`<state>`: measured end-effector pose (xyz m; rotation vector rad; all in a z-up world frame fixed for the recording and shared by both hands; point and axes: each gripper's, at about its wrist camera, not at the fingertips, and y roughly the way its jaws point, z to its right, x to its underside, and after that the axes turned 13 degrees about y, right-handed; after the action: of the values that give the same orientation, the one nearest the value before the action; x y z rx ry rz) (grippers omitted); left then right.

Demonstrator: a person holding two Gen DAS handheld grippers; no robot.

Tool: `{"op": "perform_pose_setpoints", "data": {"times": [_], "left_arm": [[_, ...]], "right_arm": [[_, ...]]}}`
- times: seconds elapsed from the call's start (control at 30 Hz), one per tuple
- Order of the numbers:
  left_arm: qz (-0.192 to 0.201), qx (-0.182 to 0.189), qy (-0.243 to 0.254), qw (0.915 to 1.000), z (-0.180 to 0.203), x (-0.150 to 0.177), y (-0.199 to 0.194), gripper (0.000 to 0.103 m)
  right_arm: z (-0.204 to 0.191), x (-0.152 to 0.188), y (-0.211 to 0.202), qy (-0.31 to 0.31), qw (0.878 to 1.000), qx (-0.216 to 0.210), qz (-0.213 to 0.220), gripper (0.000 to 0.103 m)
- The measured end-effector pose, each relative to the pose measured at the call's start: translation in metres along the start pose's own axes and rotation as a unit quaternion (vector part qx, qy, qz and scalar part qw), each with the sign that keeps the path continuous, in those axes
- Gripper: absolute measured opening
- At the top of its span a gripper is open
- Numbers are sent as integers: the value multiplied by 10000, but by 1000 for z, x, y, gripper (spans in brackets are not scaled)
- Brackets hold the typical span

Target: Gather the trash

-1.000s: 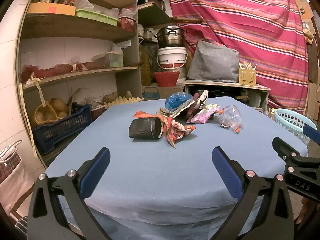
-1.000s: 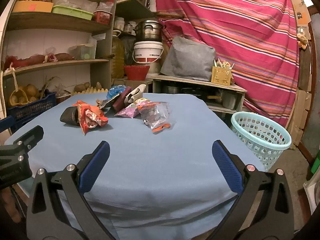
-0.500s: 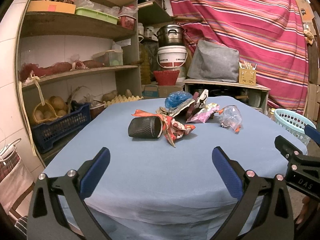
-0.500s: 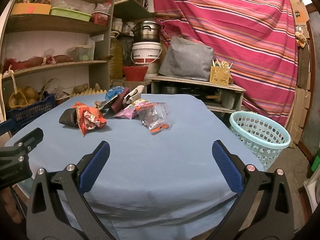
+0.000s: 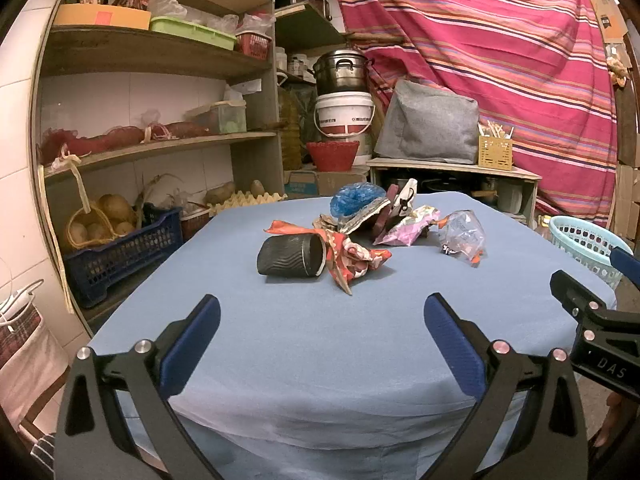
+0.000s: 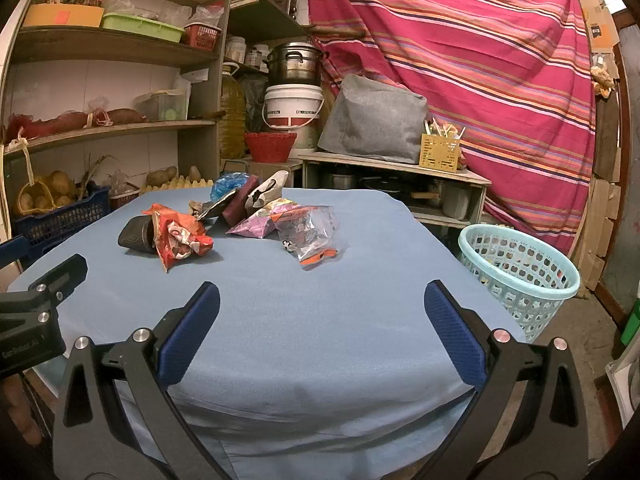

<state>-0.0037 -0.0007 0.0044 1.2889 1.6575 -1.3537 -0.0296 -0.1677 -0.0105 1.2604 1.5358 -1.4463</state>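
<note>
A pile of trash lies mid-table on the blue cloth: a black ribbed cup [image 5: 290, 256] on its side, a red wrapper [image 5: 352, 258], a pink wrapper [image 5: 404, 226], a clear plastic bag [image 5: 462, 236], a blue bag [image 5: 352, 196]. The same cup [image 6: 136, 234], red wrapper [image 6: 178, 240] and clear bag [image 6: 308, 232] show in the right wrist view. My left gripper [image 5: 322, 344] is open and empty over the table's near edge. My right gripper [image 6: 322, 340] is open and empty, also at the near edge. A light-blue basket [image 6: 520, 276] stands on the floor right of the table.
Wooden shelves [image 5: 160, 60] full of boxes and food stand at the left, with a blue crate [image 5: 120, 252] of potatoes below. A low bench [image 6: 400, 164] with a grey bag and pots stands behind the table. A striped curtain [image 6: 480, 60] hangs at the back.
Both grippers have shifted only slightly, and the view has crept a little toward the table. The trash has not moved.
</note>
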Motion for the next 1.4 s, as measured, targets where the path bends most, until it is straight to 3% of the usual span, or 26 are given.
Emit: {"op": "perform_pose_setpoints", "data": {"times": [1.4], "left_arm": [[-12,-13,29,10000,0,2,3,99]], "right_arm": [[1,1,0,0,10000,19,-4,99]]}}
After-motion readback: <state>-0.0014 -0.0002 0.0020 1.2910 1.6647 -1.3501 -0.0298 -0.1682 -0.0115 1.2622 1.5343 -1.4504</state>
